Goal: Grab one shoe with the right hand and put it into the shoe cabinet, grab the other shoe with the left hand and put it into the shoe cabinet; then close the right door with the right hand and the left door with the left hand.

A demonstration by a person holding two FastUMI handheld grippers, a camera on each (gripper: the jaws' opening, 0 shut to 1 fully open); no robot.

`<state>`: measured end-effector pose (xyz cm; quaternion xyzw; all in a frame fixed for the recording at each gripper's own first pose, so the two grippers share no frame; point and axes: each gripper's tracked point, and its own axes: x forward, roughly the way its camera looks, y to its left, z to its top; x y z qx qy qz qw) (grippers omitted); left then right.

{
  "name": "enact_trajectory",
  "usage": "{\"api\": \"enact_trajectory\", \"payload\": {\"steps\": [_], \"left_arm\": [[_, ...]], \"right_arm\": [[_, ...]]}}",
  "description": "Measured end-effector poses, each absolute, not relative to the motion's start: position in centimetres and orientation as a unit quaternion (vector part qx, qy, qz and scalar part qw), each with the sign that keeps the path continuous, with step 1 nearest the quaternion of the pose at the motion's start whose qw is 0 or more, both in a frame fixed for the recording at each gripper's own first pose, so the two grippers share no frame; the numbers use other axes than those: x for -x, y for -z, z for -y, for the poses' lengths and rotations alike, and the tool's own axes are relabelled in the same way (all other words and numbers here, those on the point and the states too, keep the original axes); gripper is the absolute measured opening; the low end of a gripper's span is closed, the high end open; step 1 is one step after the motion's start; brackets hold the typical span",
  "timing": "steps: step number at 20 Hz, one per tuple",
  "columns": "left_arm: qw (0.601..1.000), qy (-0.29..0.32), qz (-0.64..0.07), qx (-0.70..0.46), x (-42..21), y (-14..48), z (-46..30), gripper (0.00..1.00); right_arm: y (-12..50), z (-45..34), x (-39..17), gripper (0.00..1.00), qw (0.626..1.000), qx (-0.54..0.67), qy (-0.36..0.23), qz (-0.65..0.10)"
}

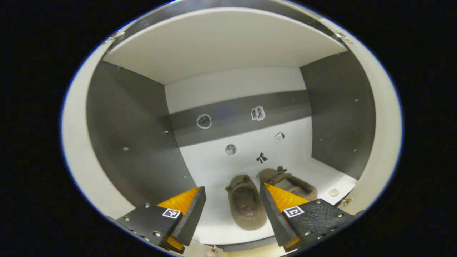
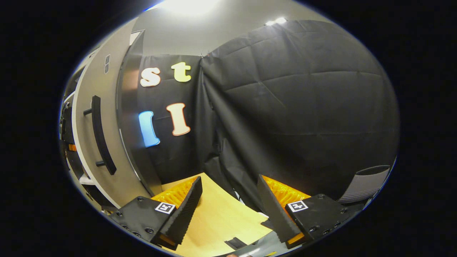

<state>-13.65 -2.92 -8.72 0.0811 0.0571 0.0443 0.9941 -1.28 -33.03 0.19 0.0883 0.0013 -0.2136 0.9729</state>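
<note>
In the left gripper view the left gripper (image 1: 232, 210) has its fingers wide apart and holds nothing. Its tips frame the near shoe (image 1: 246, 204), which lies free on the white cabinet floor (image 1: 321, 178), touched by neither finger. That shoe is a brown fuzzy slipper with its long axis running almost straight away from the camera, toe toward the back wall and heel opening toward the gripper. The second shoe (image 1: 291, 182) lies just beside it on the right, partly hidden behind the right-hand finger; its toe also points to the back but leans a little left, so the two toes come close together. Both sit in the lower compartment of the cabinet (image 1: 128, 142), under a white shelf (image 1: 221, 43), between dark grey side walls. Small stickers dot the back wall (image 1: 232, 89).

In the right gripper view the right gripper (image 2: 228, 203) is likewise spread wide and empty, hanging above a wooden table (image 2: 221, 221). To its left stands the right door (image 2: 103, 142), open, with a black bar handle (image 2: 101, 137). The gripper is well apart from the handle.
</note>
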Motion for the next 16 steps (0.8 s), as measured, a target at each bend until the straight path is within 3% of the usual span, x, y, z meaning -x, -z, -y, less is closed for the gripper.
{"api": "enact_trajectory", "payload": {"steps": [1, 2, 5, 6, 10, 16], "left_arm": [[0.996, -0.044, -0.043, -0.070, 14.9, 8.5, 3.5, 0.95], [0.996, -0.045, -0.029, -0.067, 16.2, 8.3, 4.0, 0.96], [0.995, -0.065, 0.005, -0.072, 20.3, 8.5, 5.1, 0.95], [0.996, -0.065, 0.010, -0.066, 21.6, 9.0, 5.7, 0.95], [0.995, -0.077, 0.021, -0.059, 27.3, 9.7, 7.3, 0.95], [0.995, -0.074, 0.025, -0.054, 30.1, 10.8, 9.6, 0.95]], "right_arm": [[-0.7, 32.7, 0.6, 0.98, 0.976, -0.086, 0.201, 0.001], [-1.4, 32.5, -0.1, 0.92, 0.978, -0.083, 0.189, 0.004], [-3.5, 31.6, -1.9, 0.92, 0.985, -0.074, 0.155, 0.015], [-4.3, 31.3, -2.5, 0.98, 0.987, -0.072, 0.143, 0.020], [-7.1, 30.0, -4.5, 0.98, 0.993, -0.061, 0.099, 0.036], [-9.1, 27.7, -7.0, 0.98, 0.998, -0.033, 0.027, 0.042]]}}
